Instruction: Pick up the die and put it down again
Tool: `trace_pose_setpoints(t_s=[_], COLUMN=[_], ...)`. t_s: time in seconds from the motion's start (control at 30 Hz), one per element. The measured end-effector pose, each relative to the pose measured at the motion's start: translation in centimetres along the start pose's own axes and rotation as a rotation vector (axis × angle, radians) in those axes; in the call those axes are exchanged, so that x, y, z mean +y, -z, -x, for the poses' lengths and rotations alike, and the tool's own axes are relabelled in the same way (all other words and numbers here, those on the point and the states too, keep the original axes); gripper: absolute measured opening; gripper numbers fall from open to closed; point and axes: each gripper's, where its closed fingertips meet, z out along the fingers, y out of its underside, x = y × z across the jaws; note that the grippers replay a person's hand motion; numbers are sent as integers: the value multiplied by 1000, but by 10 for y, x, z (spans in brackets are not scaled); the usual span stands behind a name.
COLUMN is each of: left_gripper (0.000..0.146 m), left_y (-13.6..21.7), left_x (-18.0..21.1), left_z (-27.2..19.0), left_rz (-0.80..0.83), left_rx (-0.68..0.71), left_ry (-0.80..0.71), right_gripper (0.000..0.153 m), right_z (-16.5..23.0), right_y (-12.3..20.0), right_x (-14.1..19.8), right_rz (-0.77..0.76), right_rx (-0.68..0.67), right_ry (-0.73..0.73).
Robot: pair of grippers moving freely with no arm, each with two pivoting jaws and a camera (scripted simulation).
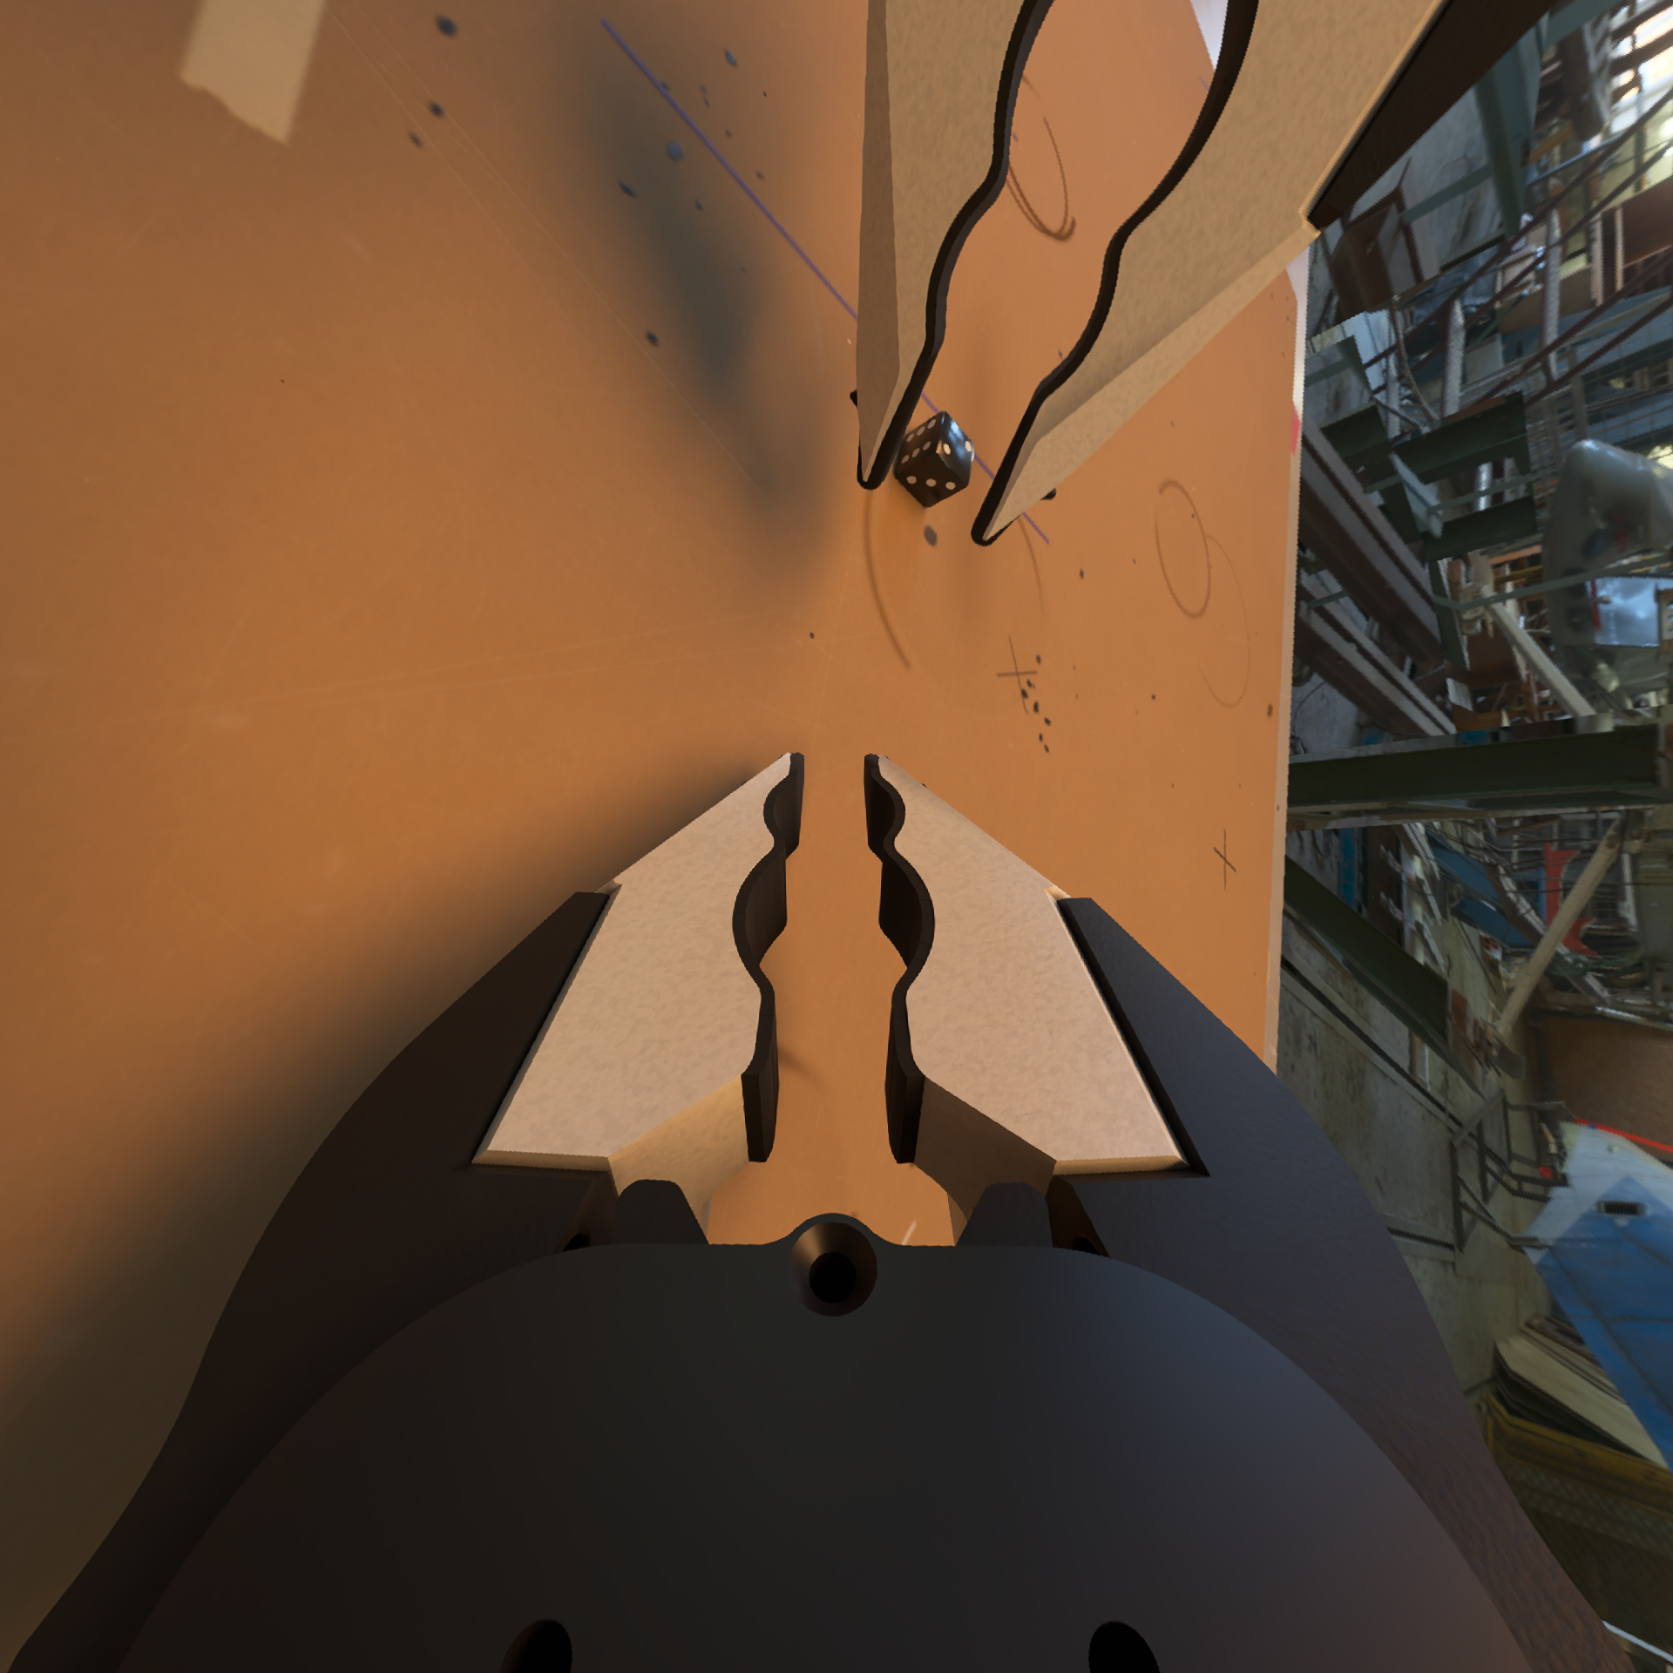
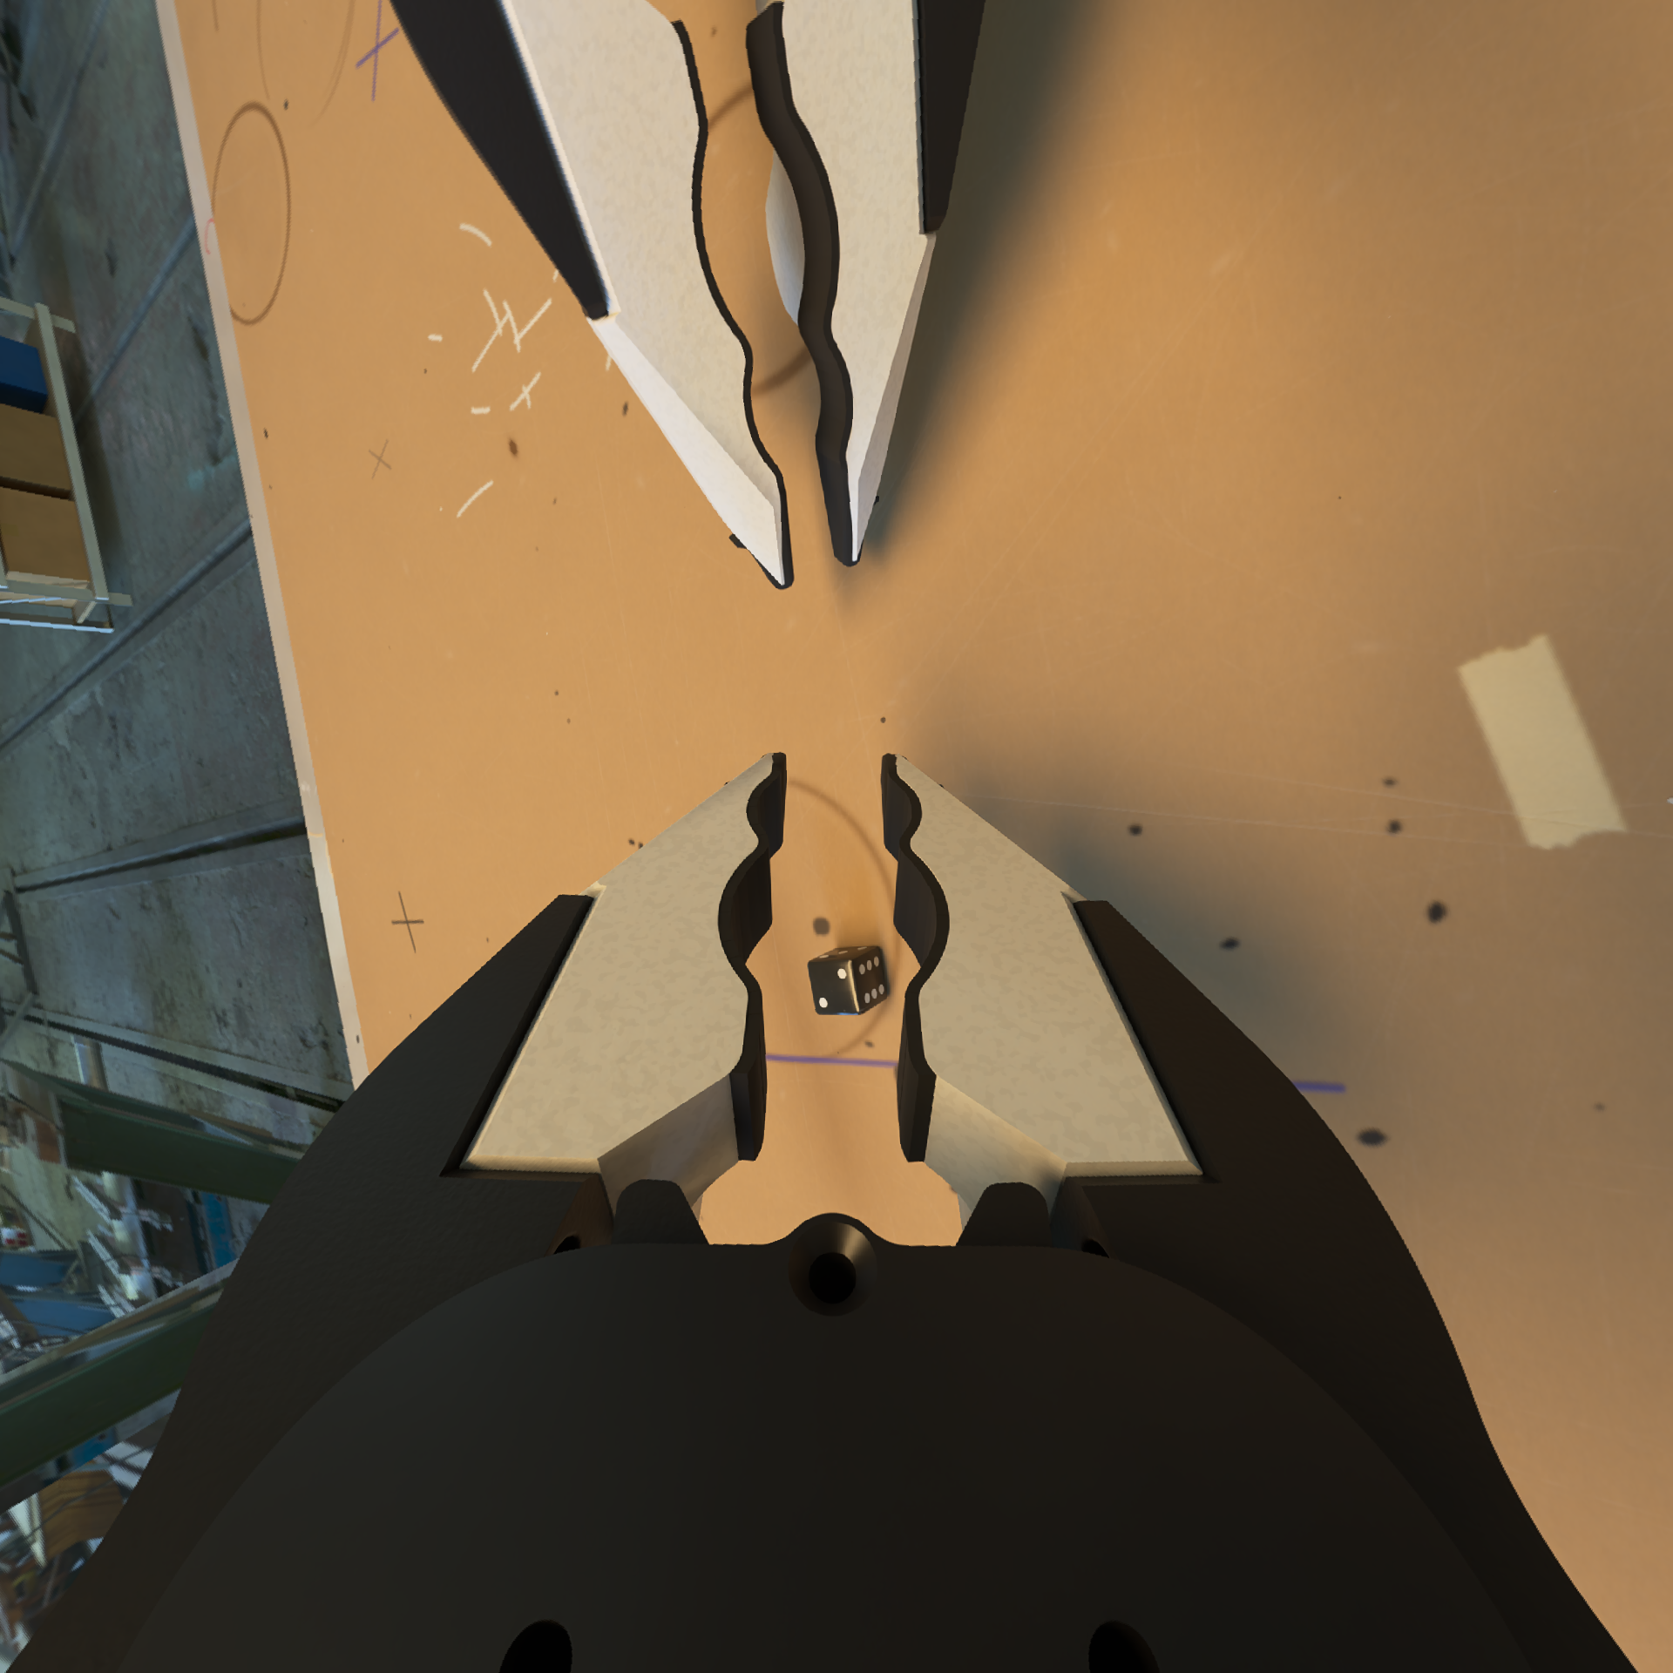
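Observation:
A small black die (image 1: 934, 457) with white pips sits between the fingertips of my right gripper (image 1: 925, 509), over the orange table (image 1: 362, 634). It looks tilted and touches one finger, with a thin gap to the other. In the right wrist view the die (image 2: 848, 980) lies between the fingers of the right gripper (image 2: 833, 759), with table showing on both sides of it. The jaws are open and not clamped on it. My left gripper (image 1: 830, 760) faces it from a short way off. It is empty, with a narrow gap between its jaws, and also shows in the right wrist view (image 2: 815, 572).
The table top carries pen circles, crosses, dark specks and a strip of pale tape (image 1: 249, 63), which also shows in the right wrist view (image 2: 1539, 742). The table's long edge (image 1: 1290, 634) runs close beside the die, with a cluttered workshop beyond it.

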Motion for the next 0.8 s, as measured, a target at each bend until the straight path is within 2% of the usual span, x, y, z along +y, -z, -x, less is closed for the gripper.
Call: trace_pose_setpoints(t_s=[0.13, 0.3, 0.4, 0.53, 0.7, 0.8], left_gripper=[18, 19, 19, 19, 20, 20], left_y=[2, 10, 13, 14, 10, 8], left_x=[0, -2, -2, -3, 2, 3], left_z=[-4, -8, -9, -12, -13, -13], left_rz=[-18, -64, -73, -86, -56, -44], left_rx=[28, 38, 39, 60, 63, 55], left_ry=[4, -13, -20, -32, -36, -46], right_gripper=[21, 22, 41, 48, 52, 52], right_z=[-3, -6, -8, -5, -8, -6], right_y=[7, 19, 18, 1, 0, 5], right_x=[6, 25, 48, 70, 64, 57], right_rz=[-18, -19, 43, 97, 21, -24], right_rx=[20, 120, 212, 217, 305, 298], right_ry=[19, 96, 113, 162, 271, 320])
